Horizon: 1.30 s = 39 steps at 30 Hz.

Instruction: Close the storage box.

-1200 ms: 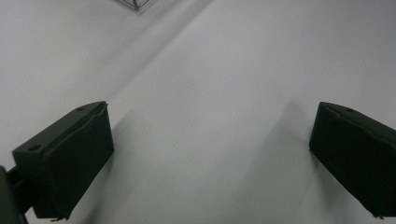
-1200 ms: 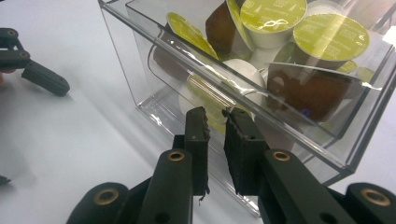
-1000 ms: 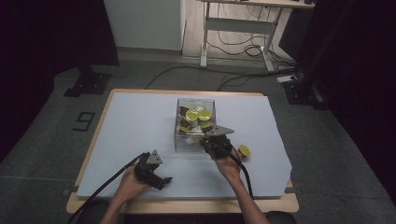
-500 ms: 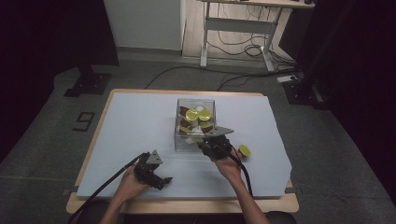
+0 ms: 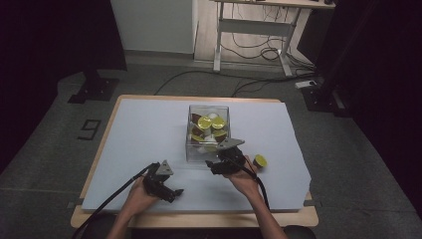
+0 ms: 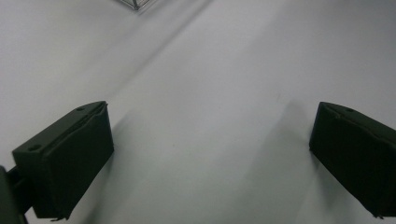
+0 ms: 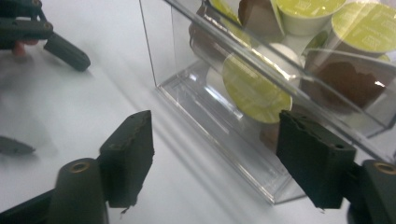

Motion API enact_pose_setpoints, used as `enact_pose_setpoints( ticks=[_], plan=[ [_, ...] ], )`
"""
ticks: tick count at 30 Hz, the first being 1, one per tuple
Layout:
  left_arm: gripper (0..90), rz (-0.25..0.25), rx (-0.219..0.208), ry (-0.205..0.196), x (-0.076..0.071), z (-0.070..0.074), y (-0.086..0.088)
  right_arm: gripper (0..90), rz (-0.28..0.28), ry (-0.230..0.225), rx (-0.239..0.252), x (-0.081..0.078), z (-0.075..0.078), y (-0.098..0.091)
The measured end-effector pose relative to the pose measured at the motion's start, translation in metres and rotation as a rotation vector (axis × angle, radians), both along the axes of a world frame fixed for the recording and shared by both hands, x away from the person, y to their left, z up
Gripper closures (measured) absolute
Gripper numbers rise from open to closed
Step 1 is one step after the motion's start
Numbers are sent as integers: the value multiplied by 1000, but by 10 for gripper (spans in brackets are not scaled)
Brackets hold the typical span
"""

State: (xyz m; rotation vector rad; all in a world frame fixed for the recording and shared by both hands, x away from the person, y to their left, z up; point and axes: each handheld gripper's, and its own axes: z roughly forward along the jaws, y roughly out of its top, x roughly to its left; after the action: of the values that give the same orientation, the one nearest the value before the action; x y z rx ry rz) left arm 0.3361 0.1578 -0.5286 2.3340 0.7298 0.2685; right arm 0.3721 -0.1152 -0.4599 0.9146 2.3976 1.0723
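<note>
From the high view, the clear box (image 5: 208, 132) of pods sits mid-table (image 5: 149, 124); the right claw (image 5: 215, 165) hovers at its near wall, one loose pod (image 5: 260, 161) lies just right of that hand, and the left claw (image 5: 175, 191) rests apart, near the front edge.

The left gripper view adds its jaws spread wide over bare cover.

The right gripper view shows its claw (image 7: 212, 154) just opening, empty, beside the box wall, yellow-lidded pods (image 7: 254, 91) inside.
</note>
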Motion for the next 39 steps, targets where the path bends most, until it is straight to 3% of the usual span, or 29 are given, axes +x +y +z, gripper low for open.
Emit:
enact_pose_setpoints(
  ticks=[4,27,39],
  plan=[
    [0,0,0,0,0,0,0,218,1,-1,-12,-3,2,-6],
    [0,2,-2,1,0,0,0,146,-18,2,-61,-18,14,-34],
    [0,2,-3,3,0,0,0,137,-49,31,-21,-19,18,-61]
  ],
)
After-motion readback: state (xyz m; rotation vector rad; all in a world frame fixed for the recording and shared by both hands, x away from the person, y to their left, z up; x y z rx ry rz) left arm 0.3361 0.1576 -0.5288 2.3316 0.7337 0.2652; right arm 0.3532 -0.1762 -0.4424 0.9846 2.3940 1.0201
